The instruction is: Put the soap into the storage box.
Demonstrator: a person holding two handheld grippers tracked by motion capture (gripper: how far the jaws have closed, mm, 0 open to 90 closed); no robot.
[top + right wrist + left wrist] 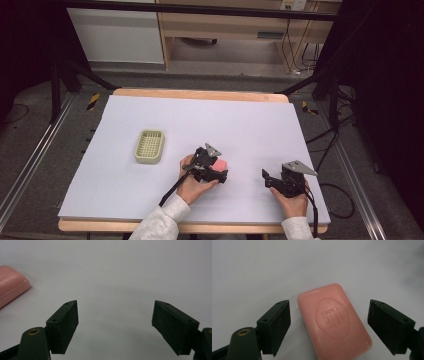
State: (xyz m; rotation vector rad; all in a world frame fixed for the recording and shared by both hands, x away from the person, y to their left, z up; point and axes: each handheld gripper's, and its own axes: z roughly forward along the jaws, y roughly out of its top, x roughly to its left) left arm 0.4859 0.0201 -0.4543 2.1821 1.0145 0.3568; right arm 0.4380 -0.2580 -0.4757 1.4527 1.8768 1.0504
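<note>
A rectangular pink bar of soap (333, 322), rounded at the corners and stamped with an oval embossed seal, is seen lying flat on the pale lilac table covering (240, 125), near the front of the table and slightly right of its centre. The left gripper (329, 327) is held over it with its jaws spread wide; the soap sits between the two black pads (278, 326), and a gap is visible on each side, so no contact is made. In the high view the left gripper (216, 169) is carried by the person's left hand (192, 182), a light grey sleeve (160, 222) being visible at the wrist. The right gripper (115, 327) is likewise released, its jaws parted over bare covering, and one end of the soap (11, 287) is seen at the left edge of its view. It (272, 181) is held well apart from the soap, to the right. A pale green slatted plastic soap dish (149, 146) is set on the covering, to the left of the soap and clear of both grippers.
</note>
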